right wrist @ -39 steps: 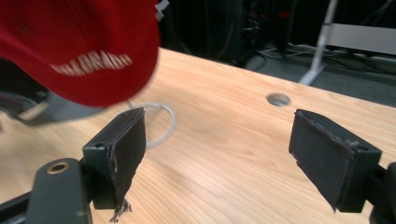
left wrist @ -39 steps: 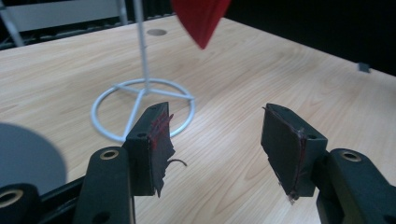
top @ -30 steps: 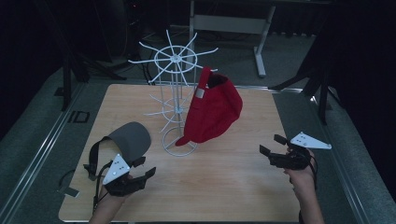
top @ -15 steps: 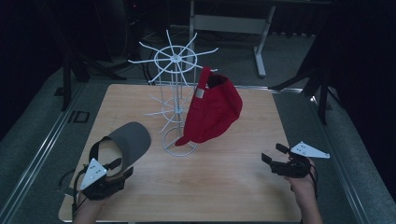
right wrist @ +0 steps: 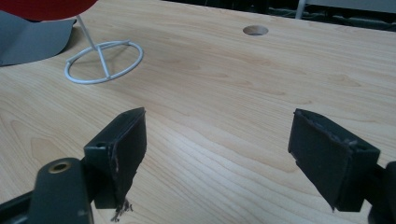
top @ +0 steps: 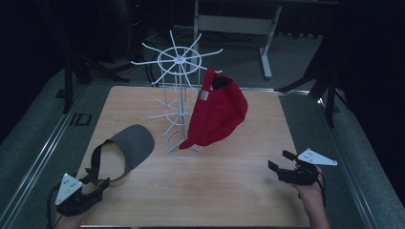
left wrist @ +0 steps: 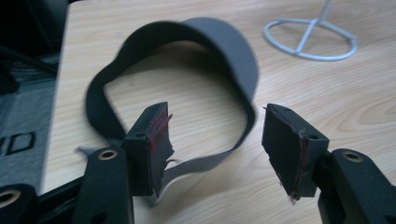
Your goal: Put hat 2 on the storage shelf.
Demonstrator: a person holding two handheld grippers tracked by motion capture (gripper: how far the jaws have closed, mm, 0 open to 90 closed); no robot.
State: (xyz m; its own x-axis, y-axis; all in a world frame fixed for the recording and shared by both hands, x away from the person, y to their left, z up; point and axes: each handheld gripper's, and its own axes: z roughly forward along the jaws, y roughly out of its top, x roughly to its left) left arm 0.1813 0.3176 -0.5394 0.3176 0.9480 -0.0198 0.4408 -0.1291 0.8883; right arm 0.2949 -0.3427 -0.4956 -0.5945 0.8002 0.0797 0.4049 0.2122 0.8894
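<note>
A: High view — what is observed?
B: The grey visor (top: 128, 149) is laid on the table (top: 229, 191), left of the white rack (top: 179, 109); a red cap (top: 217, 114) is hung there.

A: Left gripper view?
B: The left gripper (left wrist: 215, 140) is held apart, nothing gripped; the visor's strap is seen between the jaws.

A: Right gripper view?
B: The right gripper (right wrist: 217, 154) is spread wide, empty, above bare wood.

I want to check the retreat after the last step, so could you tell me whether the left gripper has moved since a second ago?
Yes. In the high view the left gripper has drawn back from the grey visor toward the table's near-left corner, jaws open.
</note>
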